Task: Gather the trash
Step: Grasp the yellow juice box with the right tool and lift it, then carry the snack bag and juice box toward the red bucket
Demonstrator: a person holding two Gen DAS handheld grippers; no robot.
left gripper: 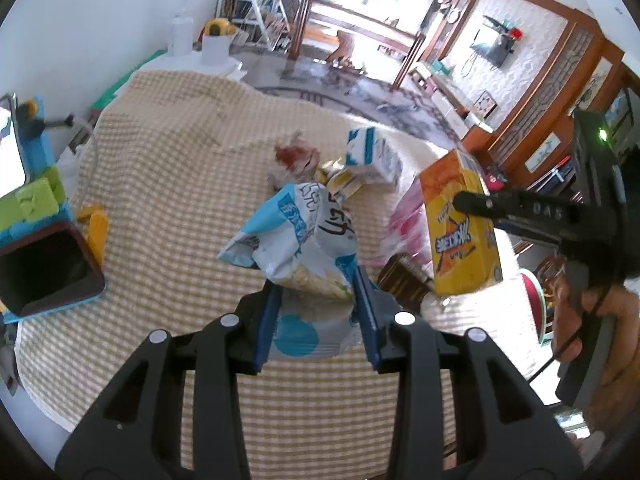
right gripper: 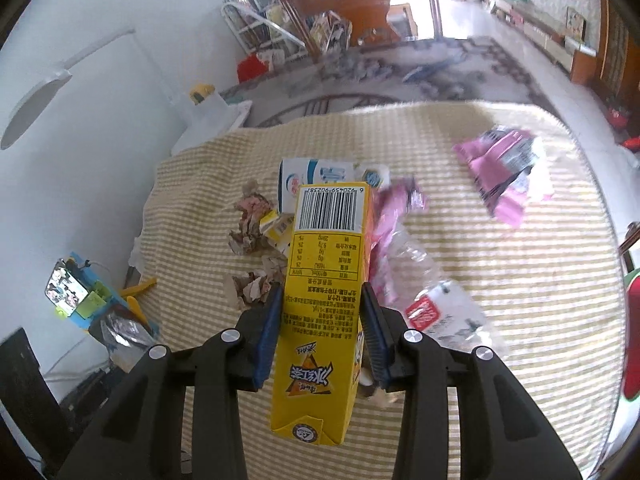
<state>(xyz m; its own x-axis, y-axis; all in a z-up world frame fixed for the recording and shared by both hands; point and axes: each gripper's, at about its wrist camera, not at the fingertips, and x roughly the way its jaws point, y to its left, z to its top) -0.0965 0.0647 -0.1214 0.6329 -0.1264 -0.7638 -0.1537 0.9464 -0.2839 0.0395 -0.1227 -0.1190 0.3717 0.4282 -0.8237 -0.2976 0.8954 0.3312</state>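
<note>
Left gripper (left gripper: pixel 316 300) has a crumpled blue-and-white snack bag (left gripper: pixel 294 236) clamped between its blue pads, jaws partly closed on the bag's lower end. The bag sticks up and forward past the fingertips, lifted off the checked tablecloth (left gripper: pixel 168 184). This gripper points steeply down over the cloth.

Right gripper (right gripper: pixel 320 316) grips a yellow drink carton (right gripper: pixel 324 280) by its two long sides, pads pressed on the faces, jaws narrow. The barcode end points away from the camera, the folded end toward it. The carton hangs clear of the cloth. In the left wrist view the same carton (left gripper: pixel 460 224) shows to the right, held in dark fingers, with the person's hand (left gripper: pixel 588 320) on the handle behind; that gripper angles down too.

Loose trash on the cloth: a white-and-blue milk carton (right gripper: pixel 316 178) just beyond the yellow one, crumpled paper wads (right gripper: pixel 252 220) to its left, a pink wrapper (right gripper: pixel 500 168) well off to the right, a crushed clear bottle (right gripper: pixel 432 292) near the right fingers.

A dark open bin (left gripper: pixel 48 268) with a blue rim sits at the cloth's left edge, well apart from both grippers.
</note>
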